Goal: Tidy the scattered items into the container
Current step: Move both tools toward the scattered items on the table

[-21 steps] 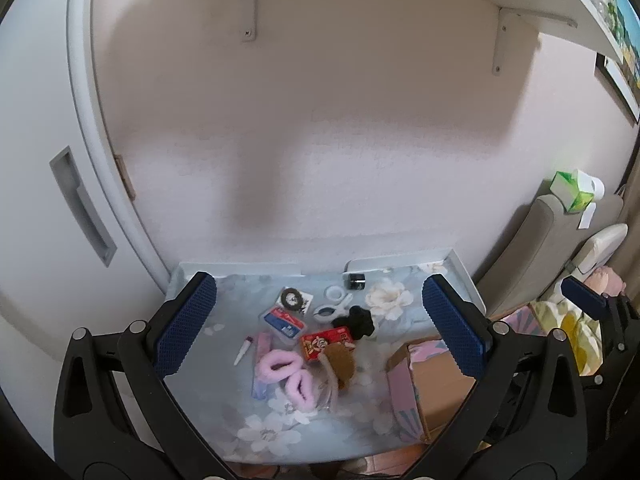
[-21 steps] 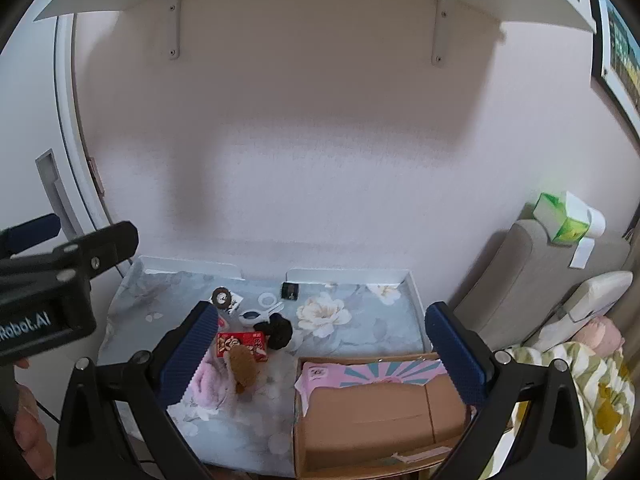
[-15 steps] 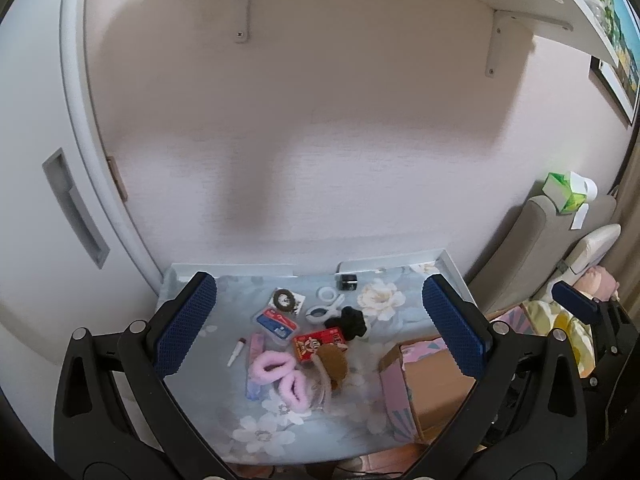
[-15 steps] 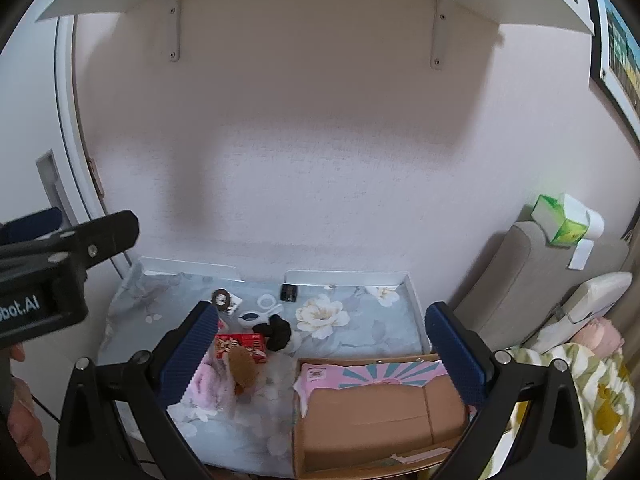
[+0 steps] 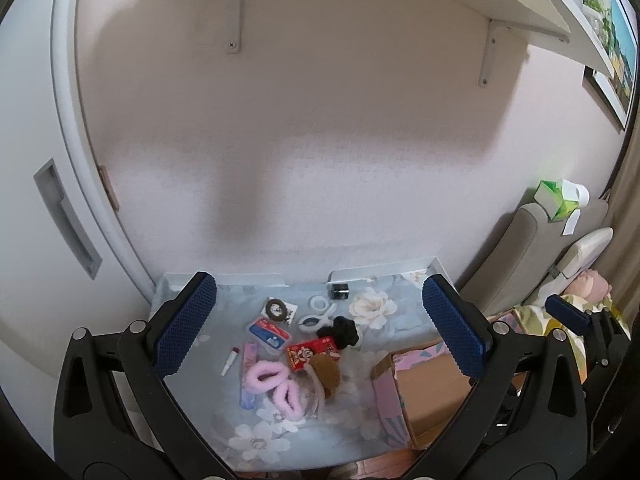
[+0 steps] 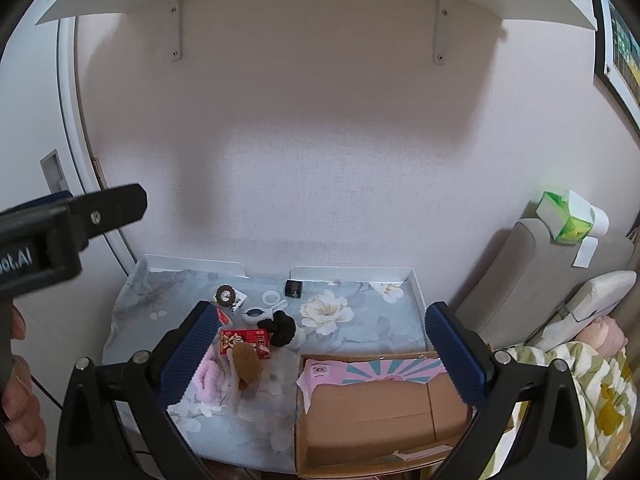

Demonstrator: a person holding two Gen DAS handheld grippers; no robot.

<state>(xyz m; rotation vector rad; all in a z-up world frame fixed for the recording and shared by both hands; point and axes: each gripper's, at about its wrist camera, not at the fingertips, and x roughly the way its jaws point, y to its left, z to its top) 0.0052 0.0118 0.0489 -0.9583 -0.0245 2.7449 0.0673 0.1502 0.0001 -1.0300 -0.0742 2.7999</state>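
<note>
Both claws hang above the tabletop (image 5: 400, 324), which is covered by a pale blue flowered cloth, and both point downward toward it. The left claw (image 5: 320, 328) stands wide with nothing between its blue pads; the right claw (image 6: 320, 344) is likewise wide and empty. In the right wrist view the left claw's black body shows at the left edge, with the person's hand (image 6: 18, 412) around its handle.

The cardboard box (image 6: 380, 412) sits open at the near right corner of the tabletop, a pink printed flap (image 6: 372, 372) folded over its far edge. In the left wrist view the same box lies low on the right, partly behind the claw's right finger.

The scattered items lie in a loose cluster to the left of the box, apart from it. Nearest are two fluffy pink hair ties (image 5: 276, 384) touching each other, and a brown furry piece (image 5: 326, 372) that overlaps a red packet (image 5: 314, 354). Beyond these lie a black scrunchie (image 5: 344, 330), a white clip (image 5: 316, 318), a small red-and-blue case (image 5: 270, 330), and a dark ring on a white card (image 5: 278, 309). A small white tube (image 5: 230, 362) lies to the left, beside a lilac strip (image 5: 248, 376). A small dark cube (image 5: 340, 291) sits near the wall.
</note>
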